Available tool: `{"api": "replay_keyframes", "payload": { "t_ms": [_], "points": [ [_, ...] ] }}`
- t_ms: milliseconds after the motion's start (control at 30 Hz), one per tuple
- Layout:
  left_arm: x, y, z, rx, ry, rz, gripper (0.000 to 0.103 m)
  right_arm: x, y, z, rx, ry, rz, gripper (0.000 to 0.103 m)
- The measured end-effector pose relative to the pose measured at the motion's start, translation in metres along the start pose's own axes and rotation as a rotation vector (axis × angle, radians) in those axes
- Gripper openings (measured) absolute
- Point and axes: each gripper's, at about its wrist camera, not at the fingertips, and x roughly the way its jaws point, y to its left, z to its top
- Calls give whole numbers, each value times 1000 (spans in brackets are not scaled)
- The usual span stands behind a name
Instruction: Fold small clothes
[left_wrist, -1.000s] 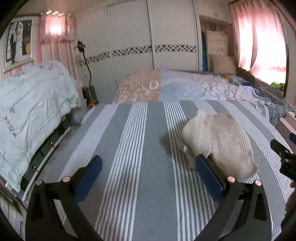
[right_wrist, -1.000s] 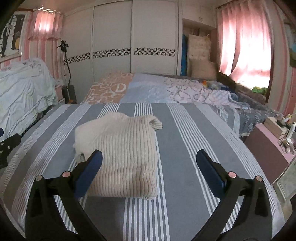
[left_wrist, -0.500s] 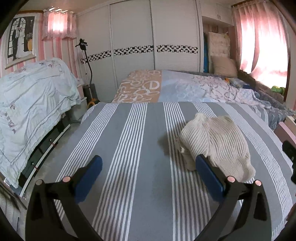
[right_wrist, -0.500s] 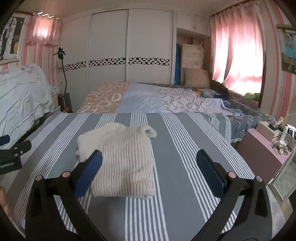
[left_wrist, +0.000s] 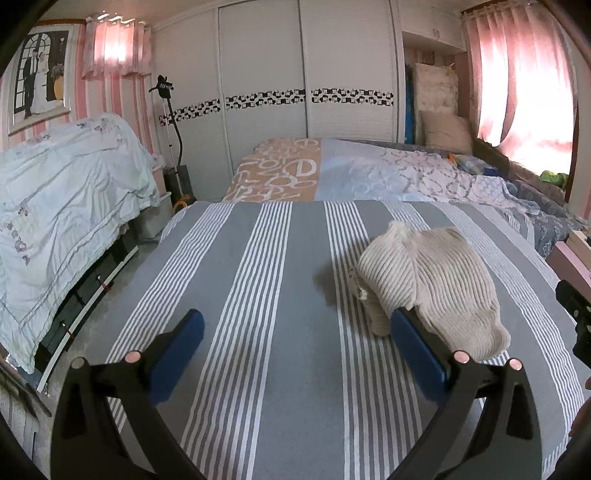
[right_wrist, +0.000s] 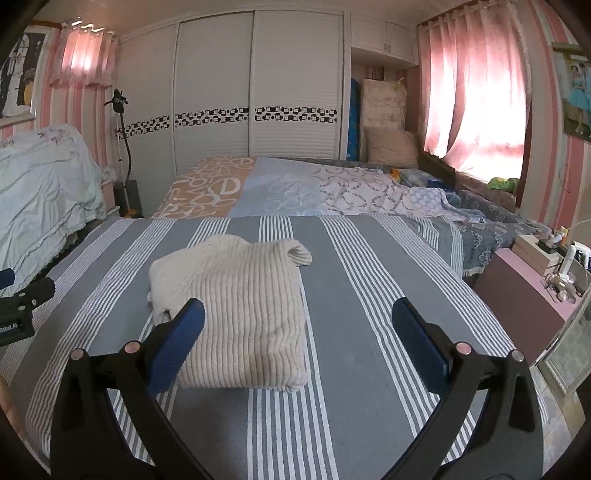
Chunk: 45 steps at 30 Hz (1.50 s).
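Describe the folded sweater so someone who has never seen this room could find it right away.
Start at the bed with the grey and white striped cover nearest the cameras, in front of the white wardrobe. On that cover lies the cream ribbed-knit sweater, folded into a rough rectangle with a rolled edge at its far corner. It is the only garment on the stripes, plain and pale.

Both wrist cameras are looking low along their spread tools across the striped bed (left_wrist: 280, 280) toward the white wardrobe (right_wrist: 258, 92). The left view is sitting left of the folded sweater (left_wrist: 428, 280), the right view close behind it; both are sharing it.
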Motion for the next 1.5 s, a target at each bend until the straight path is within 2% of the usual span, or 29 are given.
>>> {"api": "replay_keyframes", "payload": {
  "t_ms": [500,967,1133,1500],
  "points": [
    [3,2,-1,2,10,-5,101,6,6,-2,-13,6,8,100],
    [5,4,-1,10,19,-44,101,6,8,-2,-22,8,11,100],
    [4,1,-1,23,17,-8,101,8,8,-2,-26,8,9,100],
    [4,1,-2,11,23,16,101,13,5,-3,-29,13,0,100]
  ]
}}
